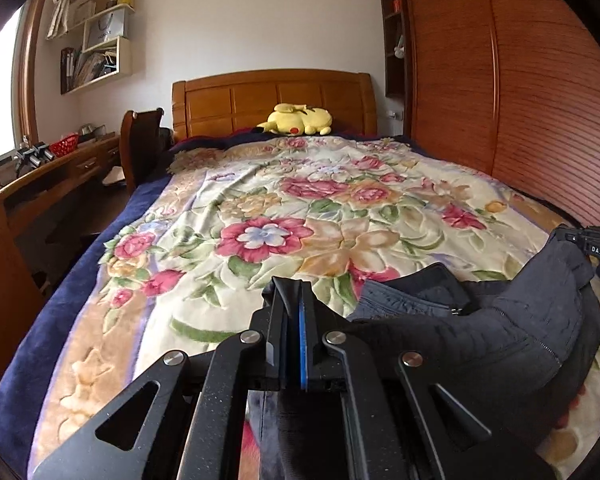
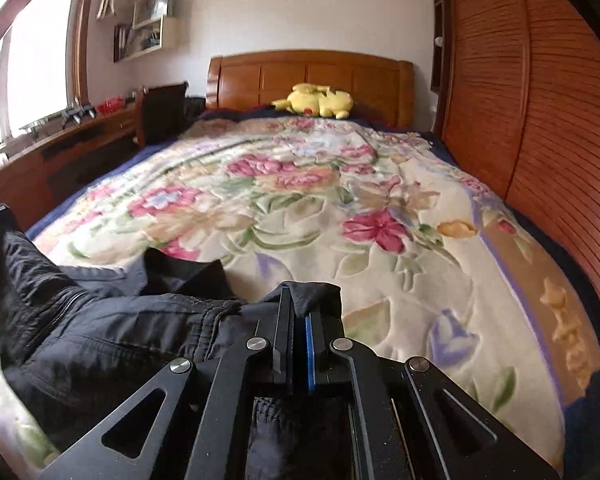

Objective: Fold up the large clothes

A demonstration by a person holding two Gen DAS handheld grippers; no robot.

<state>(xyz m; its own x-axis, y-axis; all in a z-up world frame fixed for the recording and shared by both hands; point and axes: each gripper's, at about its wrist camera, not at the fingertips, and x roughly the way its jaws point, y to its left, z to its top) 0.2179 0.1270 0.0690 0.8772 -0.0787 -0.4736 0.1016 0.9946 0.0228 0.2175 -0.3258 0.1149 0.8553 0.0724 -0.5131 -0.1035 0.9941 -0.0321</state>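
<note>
1. Across the near end of the bed, a dark padded jacket (image 1: 480, 344) hangs and drapes between the two tongs, its long axis running left to right over the floral blanket (image 1: 284, 216).
2. At the left gripper (image 1: 296, 320), the jaws are pressed narrow on a dark edge of the jacket; the rest of the garment stretches away to its right, toward the right gripper (image 1: 592, 244) seen at the far right edge of that view.
3. In the right wrist view, the right gripper's jaws are likewise pinched tight on a fold of the black cloth (image 2: 148, 328), and the garment trails off to its left.
4. Each hand holds one end, so neither is nearer. My judgement is that the coming move turns on laying that left-to-right span flat on the open blanket farther up the bed, ahead of both tongs.
5. The jacket is matte, faintly crinkled and quilted, with a zip line and a stitched seam showing; it looks limp and bulky, likely to sag in the middle.
6. The blanket is plush, embossed with pink and tan flowers and bordered in navy. A yellow plush toy (image 1: 298, 119) lies well apart by the wooden headboard (image 1: 272, 100).
</note>
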